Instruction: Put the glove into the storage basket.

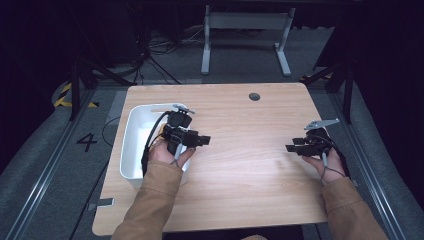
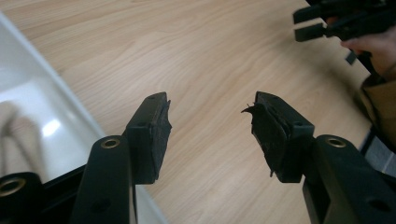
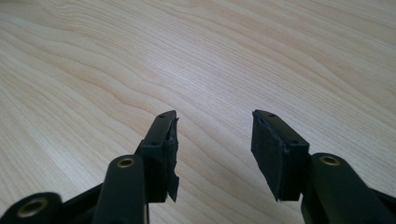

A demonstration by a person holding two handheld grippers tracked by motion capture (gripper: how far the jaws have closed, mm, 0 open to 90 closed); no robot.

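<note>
One white bin [image 1: 131, 150] by left claw [image 1: 204, 140].

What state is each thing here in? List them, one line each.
left gripper: jaws open, nothing between them, held over the white bin's right edge.
right gripper: jaws open, empty, above bare wood.
white bin: upright at the table's left edge; contents cannot be told.
table: wooden top, bare between the two hands.

sleeves [image 1: 150, 200]: mine, tan
left hand-held gripper [image 2: 210, 135]: black, brass-ringed screw holes, frayed pads
cable [image 1: 150, 140]: black
</note>
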